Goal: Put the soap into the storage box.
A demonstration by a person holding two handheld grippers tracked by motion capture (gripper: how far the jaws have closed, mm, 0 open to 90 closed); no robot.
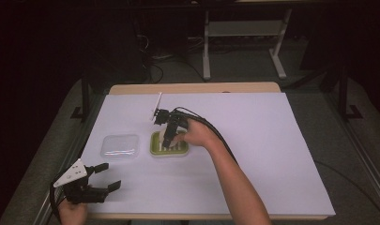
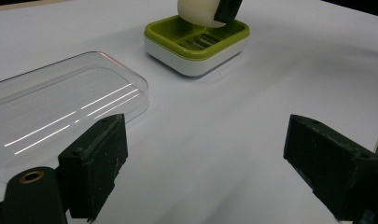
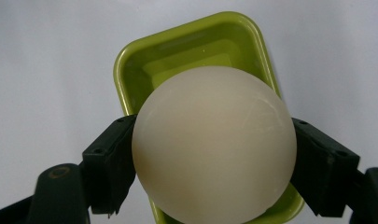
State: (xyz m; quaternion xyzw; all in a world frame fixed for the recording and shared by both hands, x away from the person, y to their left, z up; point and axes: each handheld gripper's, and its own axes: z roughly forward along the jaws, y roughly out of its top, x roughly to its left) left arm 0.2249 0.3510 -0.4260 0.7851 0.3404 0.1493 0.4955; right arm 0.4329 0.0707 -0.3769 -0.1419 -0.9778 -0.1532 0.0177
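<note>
- Nearest us, the left gripper (image 1: 103,177) hovers low at the table's (image 1: 272,154) front left corner, jaws spread wide with nothing between them.
- Just beyond it, we've got a clear lid (image 2: 60,112) lying flat on the white surface, beside the dish and not touching it.
- Next, the green dish (image 2: 198,44), slotted inside, sits mid-table.
- Over the dish, the right gripper (image 3: 213,158) has its jaws clamped on a pale soap (image 3: 213,144), one pad on each side at its widest part.
- We'd judge that soap smooth, rounded and hard, fairly light, and liable to squirt out if pinched off-centre; the grip across the middle looks right.
- The soap hangs right above the dish's tray; we can't tell if it touches.
</note>
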